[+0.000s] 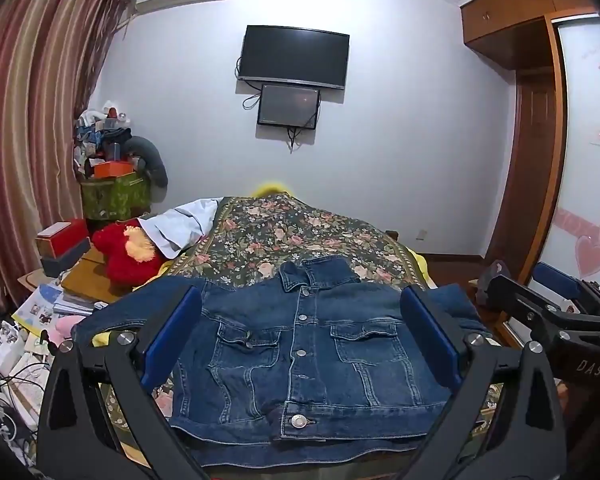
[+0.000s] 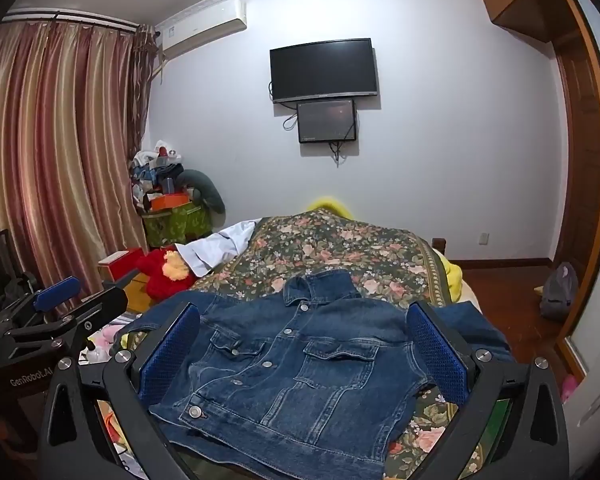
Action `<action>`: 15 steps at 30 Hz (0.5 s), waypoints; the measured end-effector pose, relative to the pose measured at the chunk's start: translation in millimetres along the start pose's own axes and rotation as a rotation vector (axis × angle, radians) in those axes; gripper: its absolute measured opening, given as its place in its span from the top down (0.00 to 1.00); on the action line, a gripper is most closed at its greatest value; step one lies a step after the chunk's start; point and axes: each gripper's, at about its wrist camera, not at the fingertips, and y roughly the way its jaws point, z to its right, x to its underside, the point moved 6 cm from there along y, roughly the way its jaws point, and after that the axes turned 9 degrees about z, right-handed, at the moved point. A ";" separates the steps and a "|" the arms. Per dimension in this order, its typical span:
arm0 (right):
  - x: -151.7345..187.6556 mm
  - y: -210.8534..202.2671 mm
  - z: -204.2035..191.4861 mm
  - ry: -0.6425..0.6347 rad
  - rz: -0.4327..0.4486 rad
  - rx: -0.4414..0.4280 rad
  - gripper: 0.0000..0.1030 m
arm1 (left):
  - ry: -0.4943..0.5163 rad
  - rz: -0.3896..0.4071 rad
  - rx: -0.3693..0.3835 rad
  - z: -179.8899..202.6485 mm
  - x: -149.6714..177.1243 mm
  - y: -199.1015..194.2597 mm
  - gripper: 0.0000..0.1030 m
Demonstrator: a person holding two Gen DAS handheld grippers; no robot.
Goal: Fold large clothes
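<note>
A dark blue denim jacket [image 1: 300,344] lies face up and buttoned on the floral bedspread [image 1: 300,236], collar away from me, sleeves spread to both sides. It also shows in the right wrist view [image 2: 300,364]. My left gripper [image 1: 300,336] is open and empty, hovering above the jacket near its hem, blue pads [image 1: 176,332] wide apart. My right gripper [image 2: 304,348] is open and empty above the jacket's right half. The right gripper also shows at the right edge of the left wrist view [image 1: 548,300], and the left gripper at the left of the right wrist view [image 2: 72,304].
A red plush toy [image 1: 124,252] and a white cloth [image 1: 184,228] lie at the bed's left edge. Boxes, books and cables [image 1: 28,320] crowd the floor on the left. A wardrobe [image 1: 540,140] stands on the right. A grey bag [image 2: 556,292] sits on the floor.
</note>
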 end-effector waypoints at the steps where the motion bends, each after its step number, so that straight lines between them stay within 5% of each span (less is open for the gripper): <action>1: -1.9 -1.6 0.5 0.000 0.000 0.001 0.00 | -0.001 -0.002 0.000 0.2 0.7 0.5 0.03; 15: -4.7 0.3 4.3 0.007 0.002 0.000 0.00 | 0.000 -0.002 -0.001 -1.8 -1.1 -0.2 0.03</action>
